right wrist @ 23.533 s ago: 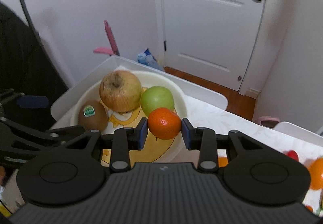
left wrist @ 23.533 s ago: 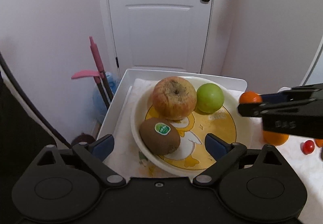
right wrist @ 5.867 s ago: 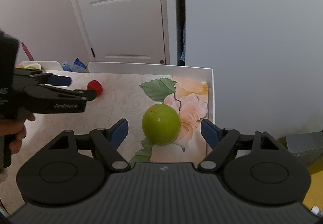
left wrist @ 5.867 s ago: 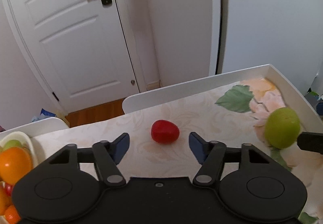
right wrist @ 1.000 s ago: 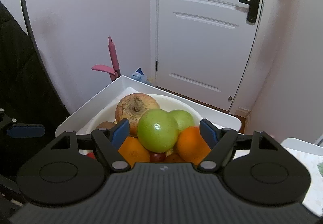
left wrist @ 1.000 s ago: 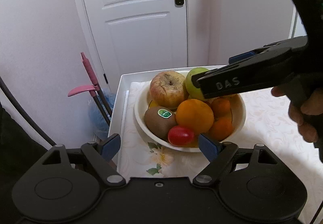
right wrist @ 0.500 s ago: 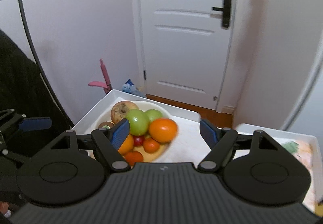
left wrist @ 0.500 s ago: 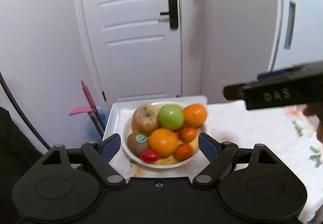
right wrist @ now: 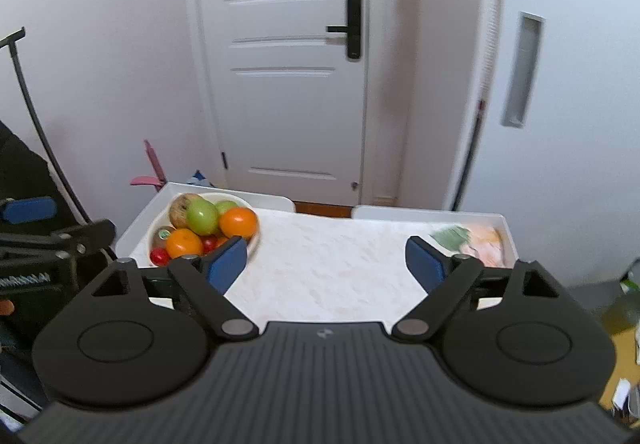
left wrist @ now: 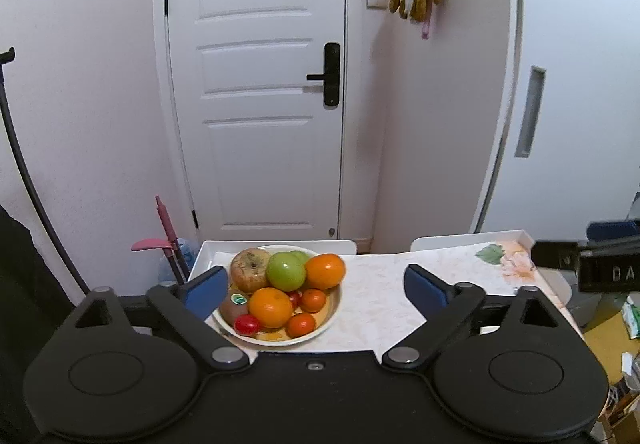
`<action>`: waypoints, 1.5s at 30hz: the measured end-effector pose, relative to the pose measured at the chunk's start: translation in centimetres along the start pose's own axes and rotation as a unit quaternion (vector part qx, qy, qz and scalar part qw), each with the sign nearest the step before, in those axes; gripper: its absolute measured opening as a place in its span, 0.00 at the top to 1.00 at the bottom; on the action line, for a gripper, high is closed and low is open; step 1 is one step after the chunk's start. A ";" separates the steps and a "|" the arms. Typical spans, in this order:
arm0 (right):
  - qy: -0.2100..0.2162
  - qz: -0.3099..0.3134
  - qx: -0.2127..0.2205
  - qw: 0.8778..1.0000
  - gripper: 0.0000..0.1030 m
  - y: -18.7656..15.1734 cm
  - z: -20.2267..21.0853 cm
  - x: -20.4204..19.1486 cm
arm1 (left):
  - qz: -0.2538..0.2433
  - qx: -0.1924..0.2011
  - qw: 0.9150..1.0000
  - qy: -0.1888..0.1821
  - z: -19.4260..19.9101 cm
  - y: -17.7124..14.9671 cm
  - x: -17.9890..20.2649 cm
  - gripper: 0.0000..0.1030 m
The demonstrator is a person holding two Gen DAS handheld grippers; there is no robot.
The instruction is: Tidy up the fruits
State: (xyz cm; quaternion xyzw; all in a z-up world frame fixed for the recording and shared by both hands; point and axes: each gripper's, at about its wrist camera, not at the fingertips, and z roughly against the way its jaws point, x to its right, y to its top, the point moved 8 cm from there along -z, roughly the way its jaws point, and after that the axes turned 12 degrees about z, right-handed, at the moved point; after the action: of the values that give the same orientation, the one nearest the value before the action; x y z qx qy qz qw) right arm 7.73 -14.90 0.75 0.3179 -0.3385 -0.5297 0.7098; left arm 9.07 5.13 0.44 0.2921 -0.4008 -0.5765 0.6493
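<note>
Left wrist view: left tongs [left wrist: 316,286] agape, level above fruit bowl [left wrist: 334,310].

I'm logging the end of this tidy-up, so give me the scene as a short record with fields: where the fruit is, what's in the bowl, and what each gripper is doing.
fruit location: all in the bowl, at the table's left end
bowl contents: brown apple, green apple, oranges, kiwi, small red fruit
left gripper: open, empty, back from the bowl
right gripper: open, empty
tabletop: no loose fruit visible
</note>
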 end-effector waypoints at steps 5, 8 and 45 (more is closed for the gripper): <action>-0.025 -0.011 -0.014 1.000 0.00 -2.5 1.1 1.0 | -0.009 -0.003 1.000 -0.003 0.8 -1.1 1.2 0.00; -0.028 -0.015 -0.026 0.999 0.00 -3.8 1.4 1.2 | -0.013 -0.004 1.000 0.001 1.2 -1.7 1.7 0.00; -0.032 -0.045 -0.053 0.997 0.00 -5.1 0.6 1.7 | -0.014 -0.023 1.000 0.006 0.7 -3.0 1.3 0.00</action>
State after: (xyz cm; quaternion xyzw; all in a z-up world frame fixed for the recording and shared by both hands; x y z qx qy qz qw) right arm 4.84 -17.76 -2.79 0.2775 -0.3178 -0.5880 0.6901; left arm 6.91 3.43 -1.48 0.2862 -0.3793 -0.5925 0.6505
